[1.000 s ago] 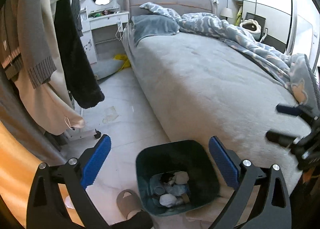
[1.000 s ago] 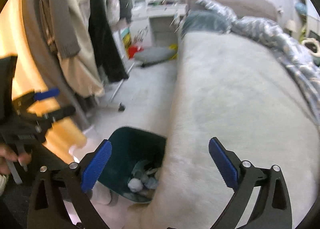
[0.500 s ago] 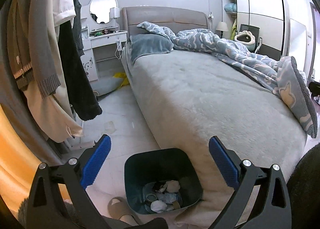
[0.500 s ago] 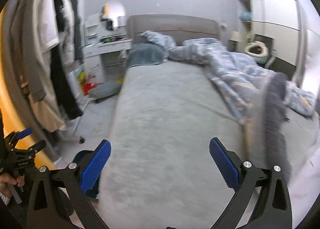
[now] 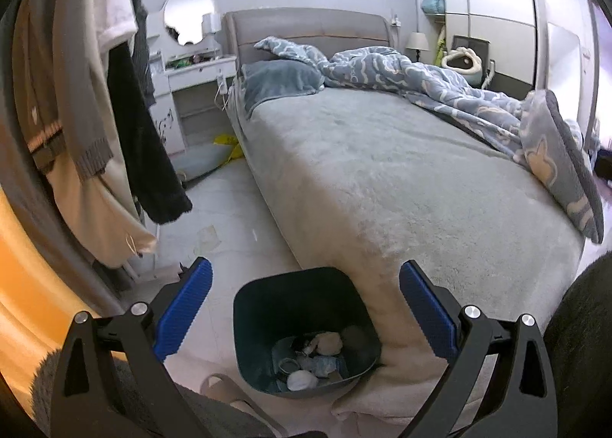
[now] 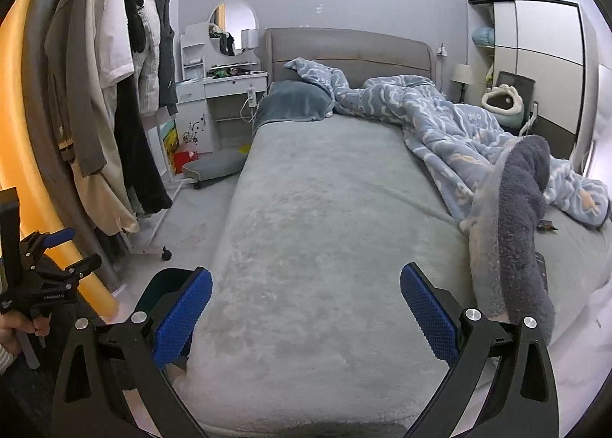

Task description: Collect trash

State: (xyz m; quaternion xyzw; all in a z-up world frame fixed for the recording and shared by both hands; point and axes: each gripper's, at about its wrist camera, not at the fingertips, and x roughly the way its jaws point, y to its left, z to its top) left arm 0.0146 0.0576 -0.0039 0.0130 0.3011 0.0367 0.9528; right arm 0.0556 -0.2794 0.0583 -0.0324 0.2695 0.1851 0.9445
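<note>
Holding crumpled trash [image 5: 313, 361]: teal bin [image 5: 267, 308].

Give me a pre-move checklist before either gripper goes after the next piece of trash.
1. Left gripper open, nothing between its fingers: ok.
2. Right gripper open, nothing held: ok.
3. Trash bin upright on the floor at the bed's corner, mouth uncovered: ok.
4. Room left in the bin: ok, crumpled trash only covers the bottom.
5. Next target chosen: cannot tell; a flattened wrapper lies on the floor by the clothes rack, and a small dark item sits on the bed.
6. Floor path to the wrapper: not ok, a slipper lies beside the bin.
</note>
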